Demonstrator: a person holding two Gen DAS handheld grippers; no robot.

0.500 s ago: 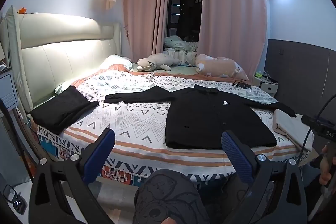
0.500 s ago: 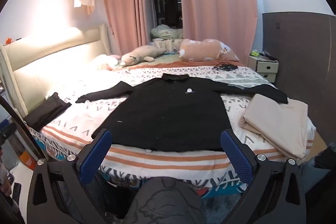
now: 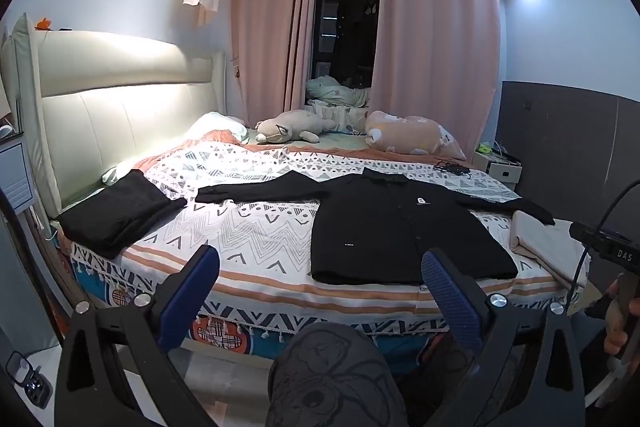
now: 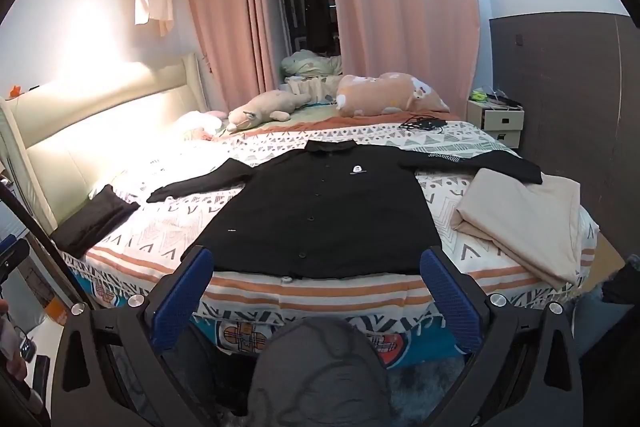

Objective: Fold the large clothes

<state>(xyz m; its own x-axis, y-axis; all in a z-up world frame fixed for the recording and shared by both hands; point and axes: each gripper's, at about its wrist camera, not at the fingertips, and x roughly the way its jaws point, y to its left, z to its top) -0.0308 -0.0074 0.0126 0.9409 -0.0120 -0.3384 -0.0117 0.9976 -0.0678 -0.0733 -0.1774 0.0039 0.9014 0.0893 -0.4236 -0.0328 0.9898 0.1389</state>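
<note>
On the bed [image 4: 360, 291] — one spread black shirt [image 4: 320, 215], two folded piles.

Black long-sleeved button shirt [image 4: 320, 211], spread flat and front side up on the patterned bed cover [image 4: 360, 287]. Collar toward 12 o'clock, hem toward 6 o'clock, just short of the near bed edge. Buttoned down the middle, small white logo on the chest, tiny white label low on the front. Both sleeves stretched out sideways, one toward 9 o'clock, the other toward 3 o'clock with its cuff resting on a folded beige cloth [image 4: 528, 223]. Smooth, unfolded, barely wrinkled.
</note>
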